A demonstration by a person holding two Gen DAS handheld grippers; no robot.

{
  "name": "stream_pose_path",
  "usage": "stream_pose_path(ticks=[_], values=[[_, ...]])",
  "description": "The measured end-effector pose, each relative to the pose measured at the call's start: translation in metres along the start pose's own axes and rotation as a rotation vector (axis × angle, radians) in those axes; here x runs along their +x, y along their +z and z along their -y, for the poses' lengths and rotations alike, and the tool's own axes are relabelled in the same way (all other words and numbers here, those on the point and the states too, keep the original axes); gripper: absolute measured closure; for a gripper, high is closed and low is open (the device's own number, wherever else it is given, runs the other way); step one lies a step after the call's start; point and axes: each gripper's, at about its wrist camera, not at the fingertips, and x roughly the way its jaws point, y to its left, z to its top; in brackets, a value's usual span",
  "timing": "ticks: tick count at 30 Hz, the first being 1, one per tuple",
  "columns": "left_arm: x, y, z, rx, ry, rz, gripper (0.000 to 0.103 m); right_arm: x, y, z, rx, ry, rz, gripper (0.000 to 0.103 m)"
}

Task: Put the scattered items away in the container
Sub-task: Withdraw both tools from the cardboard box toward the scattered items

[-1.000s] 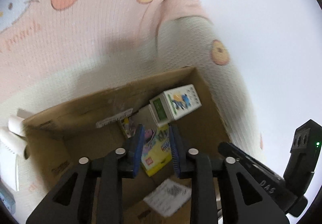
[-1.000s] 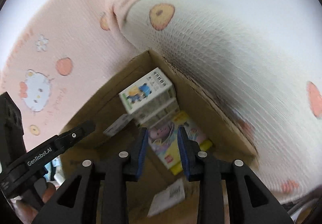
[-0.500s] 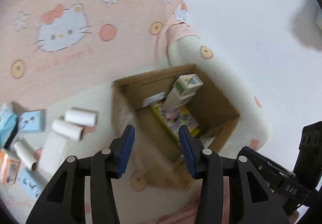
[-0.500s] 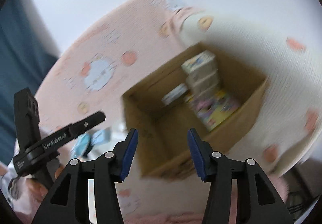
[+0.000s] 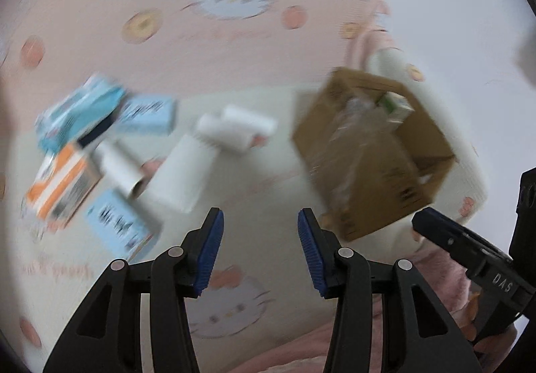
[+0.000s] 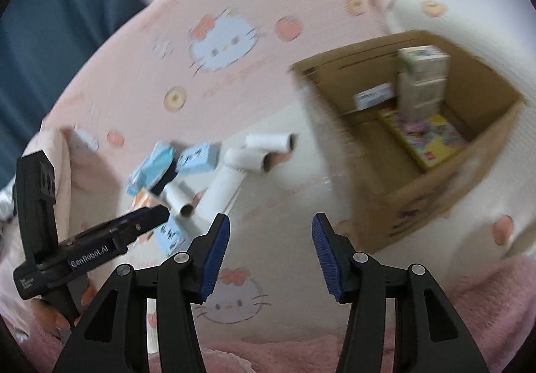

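An open cardboard box (image 5: pixel 375 152) (image 6: pixel 418 205) stands on a cream and pink cartoon-cat blanket (image 5: pixel 261 272). Inside it are stacked small cartons (image 6: pixel 422 78) and a flat yellow toy box (image 6: pixel 432 138). To its left lie scattered white paper rolls (image 5: pixel 234 128) (image 6: pixel 264 152), light blue boxes (image 5: pixel 147 115) (image 6: pixel 197 158), an orange box (image 5: pixel 60 185), a teal pack (image 5: pixel 77 108) and a white flat box (image 5: pixel 184 172). My left gripper (image 5: pixel 258 222) hangs open and holds nothing above bare blanket between pile and box. My right gripper (image 6: pixel 269 222) is also open with nothing in it, just left of the box.
The blanket's pink raised part (image 6: pixel 167 55) rises behind the pile and box. Fluffy pink fabric (image 6: pixel 485 306) lies along the near edge. The other tool's black housing shows at the side of each view (image 5: pixel 469 255) (image 6: pixel 100 239), with a hand on it.
Both grippers have pulled back out of the box and swung left over the blanket toward the scattered pile. Their jaws have spread wider. The toy boxes stayed in the box.
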Motion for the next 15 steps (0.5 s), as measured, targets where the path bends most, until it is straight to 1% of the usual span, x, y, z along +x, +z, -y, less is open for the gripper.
stream_pose_path(ticks=[2,5,7,11,15], values=[[0.002,-0.007,-0.029,-0.086,-0.007,-0.013,0.053,0.020,-0.001,-0.014,-0.029,0.019,-0.039,0.054],[0.005,-0.017,-0.066,-0.187,-0.011,-0.025,0.053,0.051,-0.003,-0.032,-0.059,0.060,-0.105,0.054],[0.007,-0.021,-0.082,-0.216,-0.003,-0.024,0.053,0.075,-0.006,-0.044,-0.075,0.083,-0.149,0.054],[0.007,-0.025,-0.107,-0.231,0.035,-0.013,0.053,0.114,-0.003,-0.062,-0.074,0.140,-0.221,0.054],[0.008,-0.022,-0.125,-0.202,0.086,-0.002,0.053,0.148,0.002,-0.082,-0.064,0.194,-0.279,0.054]])
